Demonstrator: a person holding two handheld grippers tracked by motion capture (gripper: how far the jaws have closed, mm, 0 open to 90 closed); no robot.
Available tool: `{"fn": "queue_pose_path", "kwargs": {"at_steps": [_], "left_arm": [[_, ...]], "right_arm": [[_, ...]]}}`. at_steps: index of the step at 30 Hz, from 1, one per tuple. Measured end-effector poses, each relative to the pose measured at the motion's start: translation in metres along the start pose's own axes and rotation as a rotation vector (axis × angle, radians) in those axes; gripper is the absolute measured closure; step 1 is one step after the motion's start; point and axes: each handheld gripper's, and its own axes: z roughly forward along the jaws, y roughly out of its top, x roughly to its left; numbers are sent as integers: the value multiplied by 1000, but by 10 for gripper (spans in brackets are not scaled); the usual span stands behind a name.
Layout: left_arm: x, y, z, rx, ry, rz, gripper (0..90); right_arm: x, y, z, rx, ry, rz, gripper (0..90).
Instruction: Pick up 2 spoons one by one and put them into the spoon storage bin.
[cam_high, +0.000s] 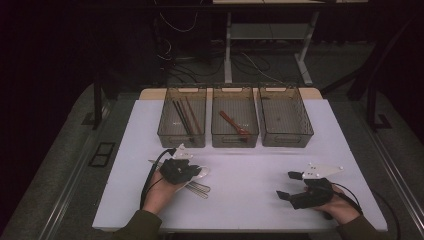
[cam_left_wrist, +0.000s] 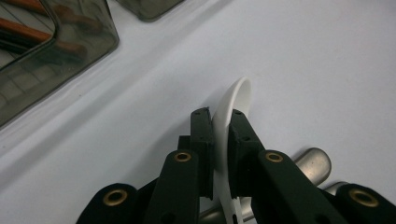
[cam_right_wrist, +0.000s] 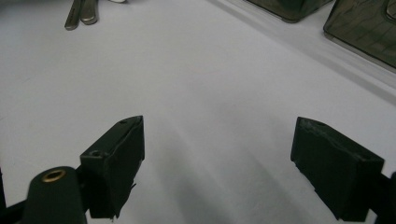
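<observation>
White plastic is pinched between the jaws of the left gripper (cam_left_wrist: 222, 140): a white spoon (cam_left_wrist: 233, 112), clamped across its thin edge, its curved bowl rising just past the jaw tips. The spoon is seen at the near left of the white surface (cam_high: 250, 165), beside a small heap of metal cutlery (cam_high: 199, 188), and it cannot be told whether it has left the surface yet. The right gripper (cam_high: 289, 185) is held at the near right, well apart from the heap, its jaws spread wide with nothing between them.

Three smoky bins stand in a row at the far side: the left bin (cam_high: 182, 140) holds dark chopsticks (cam_high: 183, 118), the middle bin (cam_high: 235, 140) holds a brown spoon (cam_high: 234, 124), and the right bin (cam_high: 287, 140) appears nearly bare.

The step in hand is judged to be the pick-up in a sorting of cutlery by kind, with the grip just secured. The next move would call for a straight lift clear of the metal pieces, a carry forward over the bin rims, probably to the middle bin with the other spoon, and a release made low inside. As the spoon is held on edge, it could pivot during the carry.
</observation>
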Motion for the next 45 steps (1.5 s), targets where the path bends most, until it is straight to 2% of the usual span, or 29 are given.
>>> {"fn": "queue_pose_path", "kwargs": {"at_steps": [5, 7, 13, 15, 19, 29, 33, 34, 38, 44, 45], "left_arm": [[0, 6, -2, -8, -14, 30, 818], [-1, 9, -1, -11, -17, 36, 818], [-1, 20, -2, -22, -42, 57, 818], [-2, 24, -2, -31, -56, 53, 818], [-3, 35, -1, -32, -69, 77, 819], [-4, 67, 2, -53, -91, 111, 819], [-5, 83, 3, -61, -96, 140, 819], [-4, 88, 3, -62, -96, 150, 819], [-3, 105, 6, -76, -99, 163, 818], [0, 129, 13, -90, -102, 203, 820], [1, 133, 14, -77, -102, 212, 819]], "right_arm": [[2, 0, 3, 6, -4, -9, 168], [2, 1, 3, 6, -1, -7, 141], [0, 1, 4, -2, -28, 23, 140], [0, 1, 4, -2, -27, 20, 140], [0, 1, 4, -4, -30, 18, 141], [0, 1, 3, -9, -32, 13, 141], [-2, 1, 4, -15, -36, 4, 141], [0, 1, 3, -7, -29, 19, 141], [0, 1, 3, -9, -30, 14, 141], [-1, 1, 2, -8, -30, 17, 141], [-1, 0, 2, -8, -30, 19, 141]]}}
